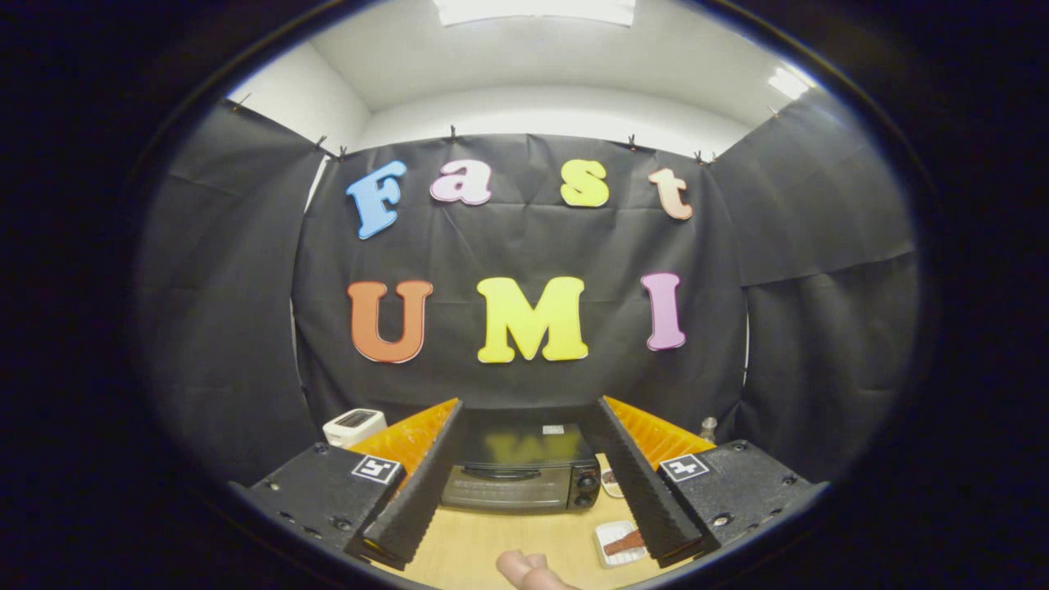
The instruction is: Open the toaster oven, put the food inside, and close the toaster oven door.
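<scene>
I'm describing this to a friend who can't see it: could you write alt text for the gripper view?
A gripper with open fingers points at a black toaster oven, door closed, standing beyond the fingers on a wooden table. A white tray of food lies by the right finger, a white toaster stands back left, and a person's fingertips show nearest the camera.

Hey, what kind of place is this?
Probably a staged recording booth: black cloth walls surround a wooden table holding a closed toaster oven beyond the open gripper, and a white toaster.
</scene>
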Motion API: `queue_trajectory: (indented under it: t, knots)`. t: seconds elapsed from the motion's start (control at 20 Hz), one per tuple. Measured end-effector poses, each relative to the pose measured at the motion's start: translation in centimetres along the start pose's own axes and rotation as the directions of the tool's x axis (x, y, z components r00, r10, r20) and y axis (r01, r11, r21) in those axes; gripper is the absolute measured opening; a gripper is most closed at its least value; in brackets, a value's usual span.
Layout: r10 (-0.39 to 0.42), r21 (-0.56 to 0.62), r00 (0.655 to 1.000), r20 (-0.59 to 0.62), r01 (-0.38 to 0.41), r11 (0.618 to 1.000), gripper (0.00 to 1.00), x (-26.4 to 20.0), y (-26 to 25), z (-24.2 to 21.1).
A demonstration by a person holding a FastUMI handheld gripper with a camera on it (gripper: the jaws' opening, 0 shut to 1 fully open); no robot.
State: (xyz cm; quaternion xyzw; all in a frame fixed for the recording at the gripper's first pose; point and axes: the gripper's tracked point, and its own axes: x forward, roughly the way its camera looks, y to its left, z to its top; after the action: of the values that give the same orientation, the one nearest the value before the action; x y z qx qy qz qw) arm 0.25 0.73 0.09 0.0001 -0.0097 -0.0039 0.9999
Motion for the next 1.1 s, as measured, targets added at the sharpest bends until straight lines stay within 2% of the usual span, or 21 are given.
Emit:
queue_trajectory:
  t: [0.25, 0.35, 0.55, 0.7, 0.9, 1.0, 1.1]
  knots:
    - [0.013, 0.002, 1.000, -0.025, -0.013, 1.000, 1.00, 2.5, 0.6, -1.6]
    - [0.045, -0.006, 0.998, -0.034, -0.045, 0.999, 1.00, 4.6, 1.7, -2.7]
    - [0.048, -0.032, 0.991, -0.125, -0.053, 0.998, 1.00, 10.4, 2.0, -8.1]
    - [0.063, 0.013, 0.969, -0.237, -0.062, 0.998, 1.00, 15.1, 2.3, -12.8]
    - [0.060, 0.003, 0.925, -0.375, -0.063, 0.998, 1.00, 20.5, 2.7, -19.2]
    - [0.082, 0.037, 0.908, -0.410, -0.074, 0.997, 1.00, 21.6, 3.4, -21.0]
    - [0.097, 0.046, 0.911, -0.401, -0.086, 0.995, 1.00, 22.8, 4.6, -21.3]
